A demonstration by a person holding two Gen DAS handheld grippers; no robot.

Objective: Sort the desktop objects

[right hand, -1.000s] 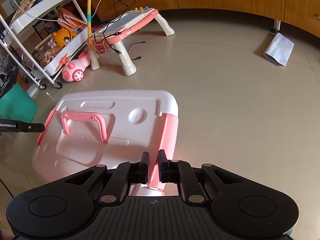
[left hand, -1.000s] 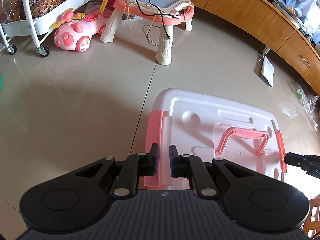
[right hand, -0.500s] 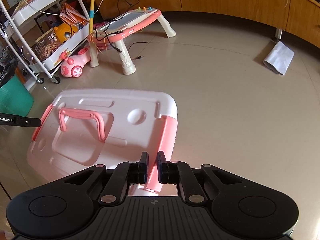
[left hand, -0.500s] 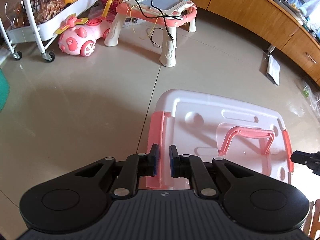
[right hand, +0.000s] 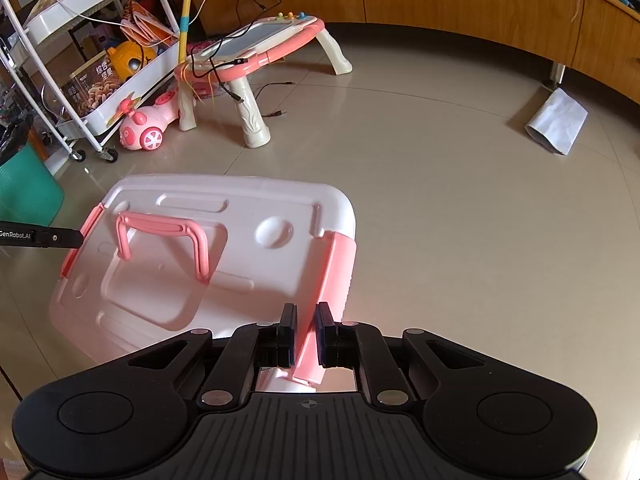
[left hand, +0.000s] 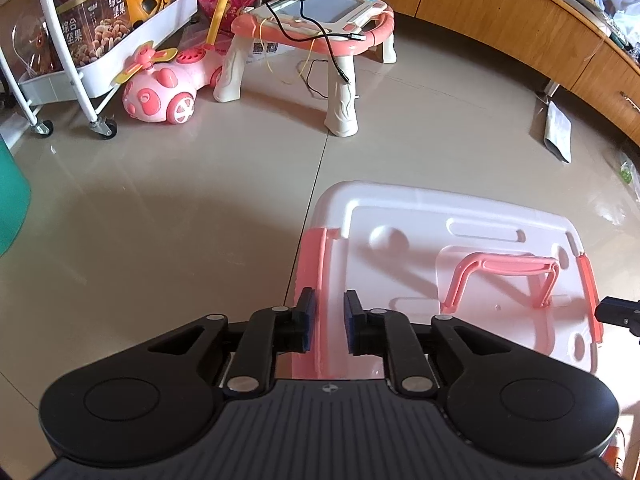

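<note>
1. Looking along the left gripper (left hand: 329, 326): its jaws are opening, and the pink side latch (left hand: 316, 280) of the white storage box (left hand: 460, 264) stands between the blue pads with a gap on both sides, so nothing is pinched there
2. The box sits low over the tiled floor (left hand: 180, 208) with its lid on and the pink handle (left hand: 508, 276) folded flat; whether its base touches the floor I cannot tell. At the right edge of this view the tip of the right gripper (left hand: 618, 314) shows just beside the opposite pink latch
3. From the right wrist view, the right gripper (right hand: 306, 334) is pressed together on the other pink latch (right hand: 334, 280), the strip caught between its pads
4. The tip of the left gripper (right hand: 40, 236) shows at the far-side latch
5. Judging progress: the box looks closed and set down, so the sorting seems near its end. What appears left is letting go on the right and drawing both hands away; no loose items are visible near the box
6. Both grippers point steeply downward toward the box, one at each short end, facing the toy table (right hand: 256, 48) and cart (right hand: 92, 80) well beyond
</note>
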